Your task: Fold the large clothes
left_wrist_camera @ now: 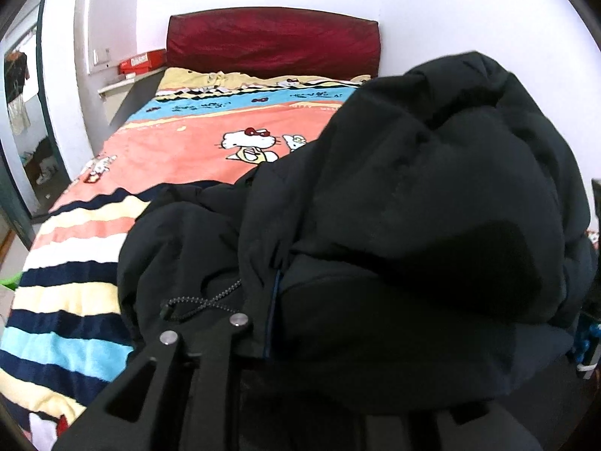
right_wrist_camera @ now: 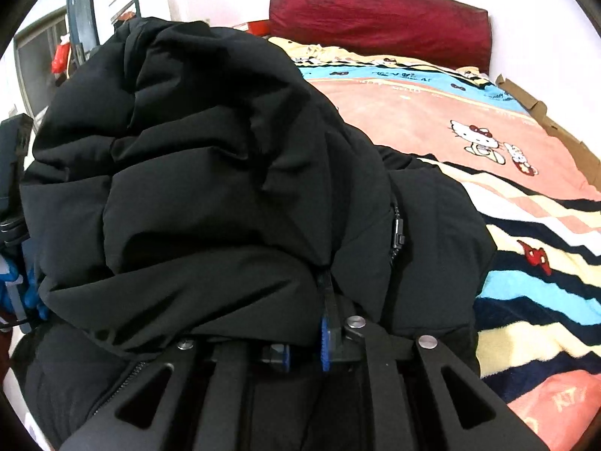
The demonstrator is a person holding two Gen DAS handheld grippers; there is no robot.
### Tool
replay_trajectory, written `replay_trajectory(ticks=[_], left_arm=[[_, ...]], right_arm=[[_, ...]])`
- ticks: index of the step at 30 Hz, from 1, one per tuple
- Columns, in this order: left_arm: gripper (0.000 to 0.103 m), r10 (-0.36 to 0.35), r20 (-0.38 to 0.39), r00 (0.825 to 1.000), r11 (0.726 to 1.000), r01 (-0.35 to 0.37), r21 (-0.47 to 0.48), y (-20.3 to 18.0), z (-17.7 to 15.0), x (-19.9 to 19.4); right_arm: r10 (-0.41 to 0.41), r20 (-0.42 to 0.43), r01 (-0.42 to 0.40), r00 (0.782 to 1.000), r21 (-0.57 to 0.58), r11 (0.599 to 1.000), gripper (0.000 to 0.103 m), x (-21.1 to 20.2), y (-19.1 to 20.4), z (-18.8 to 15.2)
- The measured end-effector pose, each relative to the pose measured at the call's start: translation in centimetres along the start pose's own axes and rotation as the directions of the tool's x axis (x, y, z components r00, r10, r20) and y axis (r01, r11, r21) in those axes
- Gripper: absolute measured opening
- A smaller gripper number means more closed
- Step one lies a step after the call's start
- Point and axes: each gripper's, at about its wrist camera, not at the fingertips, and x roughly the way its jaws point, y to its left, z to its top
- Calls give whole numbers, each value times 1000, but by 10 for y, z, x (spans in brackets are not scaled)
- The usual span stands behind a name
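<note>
Right wrist view showed the right claw (right_wrist_camera: 304, 342) nearly shut, pinching the hem of a bulky black padded jacket (right_wrist_camera: 210, 173); the left claw (left_wrist_camera: 204, 332) gripped its edge likewise. Heaped on the striped cartoon-print bed blanket (left_wrist_camera: 176, 150), the jacket looked soft, puffy and slippery, so seams seemed the best hold.

Black slotted fingers (right_wrist_camera: 443, 394), silver round screws (right_wrist_camera: 428, 342), blue pads (right_wrist_camera: 325, 342)

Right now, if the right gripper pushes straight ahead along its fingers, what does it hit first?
The black padded jacket: its bulk is heaped directly ahead of the right gripper, whose pads already pinch its hem. The bedspread lies beyond.
</note>
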Motion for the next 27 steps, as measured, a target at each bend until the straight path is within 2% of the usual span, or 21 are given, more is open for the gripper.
replay_trajectory(ticks=[6,10,14,20,22,24,26,27], left_arm=[[19,49,51,998,994,-54,92,-7,-11,-13],[20,55,52,997,992,-60,109,-7,-15,-15],[24,54,33,998,991,-58,122,-9,-16,-14],[24,36,25,999,990,-39,137,-8,-17,-14],[29,45,21,999,991,-47,124,-6,-17,-13],[49,30,19,999,994,-31,103,-2,-18,-15],[55,19,26,999,996,-22,90,3,-22,-19],[57,18,25,1000,996,-20,84,6,-24,-20]], right_arm=[[-14,0,14,1000,-35,999,18,-8,5,-1],[-29,-3,29,1000,-69,997,20,-5,9,-1],[-27,1,27,1000,-66,997,21,-5,9,-3],[-29,8,29,1000,-63,998,22,-8,11,-3],[-30,11,30,1000,-66,997,24,-8,11,-4],[-37,14,38,999,-68,997,26,-8,11,-4],[-36,14,37,999,-61,997,38,-8,9,-4],[-36,13,37,999,-55,998,52,-8,9,-5]])
